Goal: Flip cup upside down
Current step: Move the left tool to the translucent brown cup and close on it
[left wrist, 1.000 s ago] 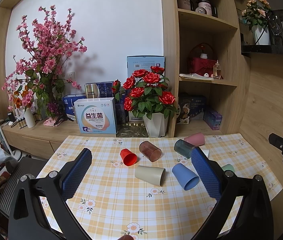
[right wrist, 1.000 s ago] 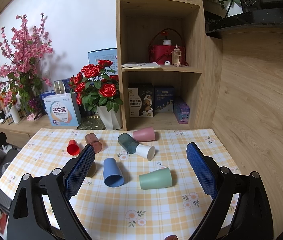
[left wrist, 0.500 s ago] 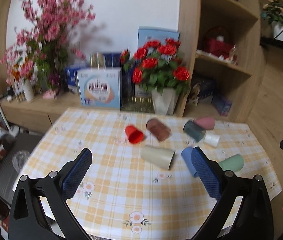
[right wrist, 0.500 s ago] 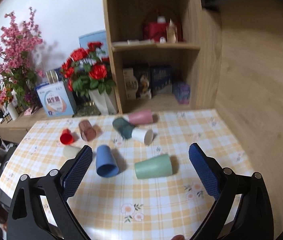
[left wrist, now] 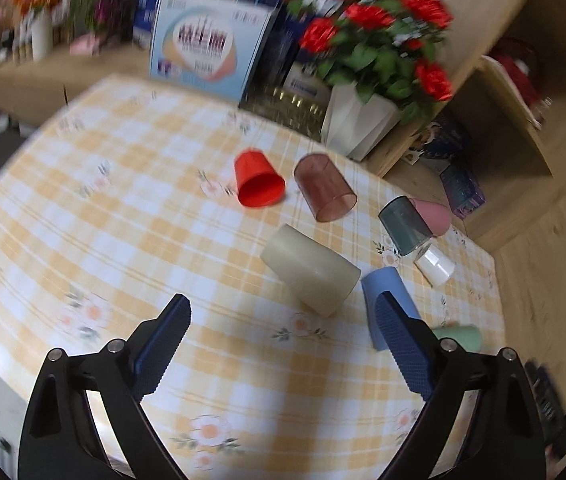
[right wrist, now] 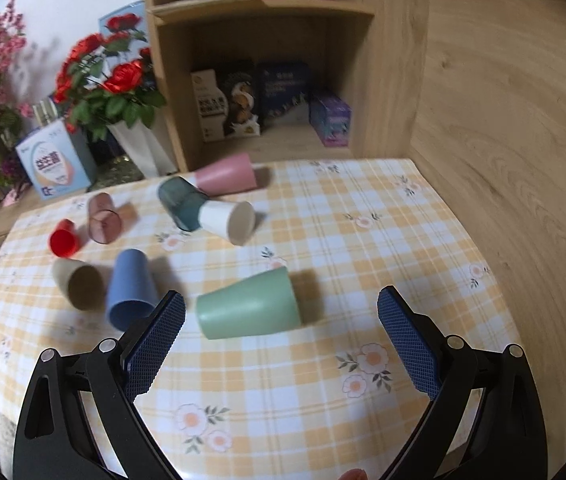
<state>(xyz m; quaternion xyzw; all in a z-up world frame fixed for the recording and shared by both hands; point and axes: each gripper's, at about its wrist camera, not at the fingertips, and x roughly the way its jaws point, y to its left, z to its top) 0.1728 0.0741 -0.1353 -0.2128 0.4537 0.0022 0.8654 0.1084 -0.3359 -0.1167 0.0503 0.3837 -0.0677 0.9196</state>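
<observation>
Both spread wide and empty: right gripper (right wrist: pixel 281 320) just short of pale green plastic tumbler (right wrist: pixel 249 305) lying sideways ahead, left gripper (left wrist: pixel 283 330) likewise behind cream plastic tumbler (left wrist: pixel 310 274), for straddling.

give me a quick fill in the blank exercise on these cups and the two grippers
1. Every cup on the checked tablecloth lies on its ____.
2. The cup nearest the right gripper is the ____ one.
3. The white cup touches the dark ____ cup.
4. Both the right gripper and the left gripper have jaws that are ____ and hold nothing.

Missing words: side; green; teal; open
</observation>
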